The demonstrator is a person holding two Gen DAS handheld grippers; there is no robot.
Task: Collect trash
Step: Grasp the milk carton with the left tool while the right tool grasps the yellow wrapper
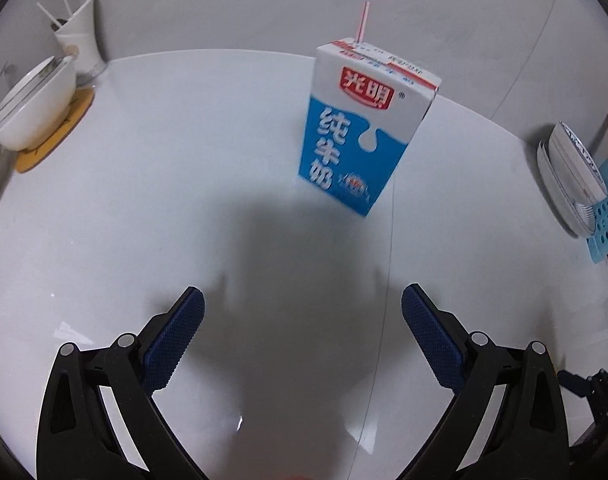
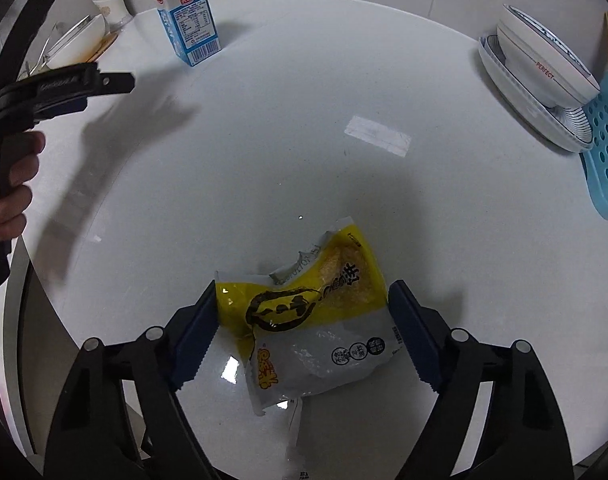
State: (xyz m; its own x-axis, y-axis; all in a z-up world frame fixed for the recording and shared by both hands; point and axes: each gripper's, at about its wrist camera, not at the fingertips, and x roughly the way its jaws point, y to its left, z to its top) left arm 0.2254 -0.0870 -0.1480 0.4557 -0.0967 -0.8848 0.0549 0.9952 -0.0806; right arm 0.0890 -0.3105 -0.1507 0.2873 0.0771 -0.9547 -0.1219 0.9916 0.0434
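Observation:
A blue and white milk carton (image 1: 358, 128) with a striped straw stands upright on the white round table (image 1: 144, 208), ahead of my left gripper (image 1: 303, 304), which is open and empty with a gap between it and the carton. The carton also shows at the far left in the right wrist view (image 2: 188, 20). My right gripper (image 2: 302, 300) is open, its two fingers on either side of a yellow and clear snack wrapper (image 2: 308, 320) lying flat on the table. The left gripper (image 2: 84, 84) shows from the side in the right wrist view, held by a hand.
A white bowl on a wooden coaster (image 1: 36, 108) and a paper cup with sticks (image 1: 80, 44) stand at the far left. Stacked bowl and plates (image 2: 540, 80), chopsticks and a blue perforated mat (image 2: 604, 152) are at the right edge. A strip of tape (image 2: 378, 141) lies mid-table.

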